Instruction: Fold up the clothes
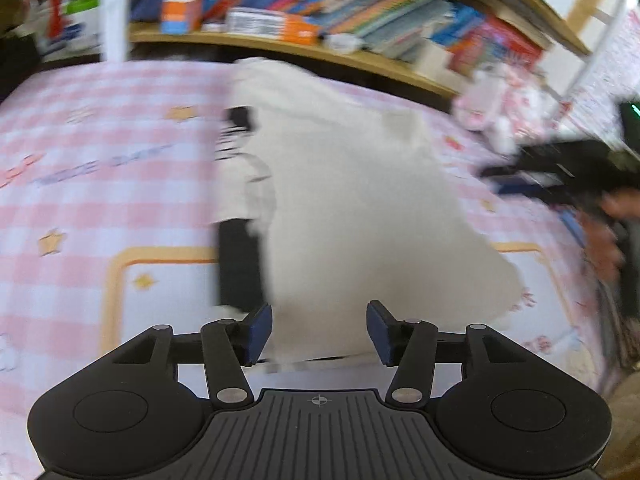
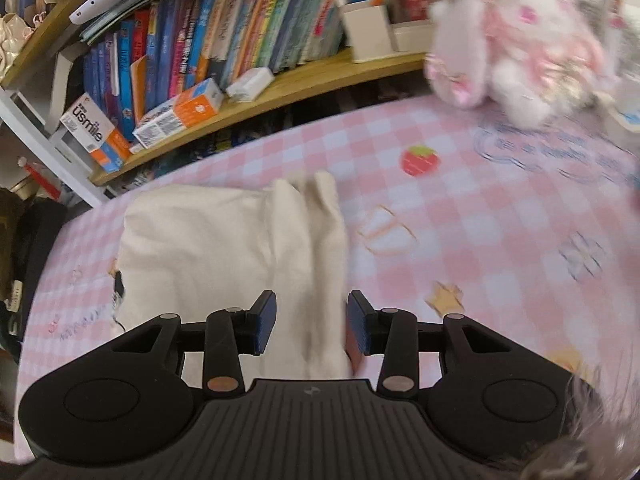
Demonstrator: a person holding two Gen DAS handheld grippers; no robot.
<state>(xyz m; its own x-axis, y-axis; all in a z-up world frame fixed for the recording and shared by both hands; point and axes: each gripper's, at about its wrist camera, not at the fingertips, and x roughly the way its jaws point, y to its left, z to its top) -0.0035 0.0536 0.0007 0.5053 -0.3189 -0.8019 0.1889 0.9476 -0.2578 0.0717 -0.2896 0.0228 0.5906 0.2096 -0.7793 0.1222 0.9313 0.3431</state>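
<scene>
Cream garment, one item, lay partly folded on the pink checked tablecloth in front of the bookshelf, a dark printed section showing along one edge. Left gripper: tongs apart, cloth visible between them but not pinched, pads clear of it. Right gripper: tongs likewise apart, the garment's bunched edge lying between the pads, no clamp evident. The right gripper also appeared, blurred, at the side of the left wrist view, with part of a hand behind it. Handling note, as judgement: the fold seemed just laid, so the next pinch would best take a corner at each side, lifted evenly and kept taut, so that the layers underneath did not drag. Count: one garment, two grippers, one plush toy, one strawberry motif, one shelf row of books, number not countable.
</scene>
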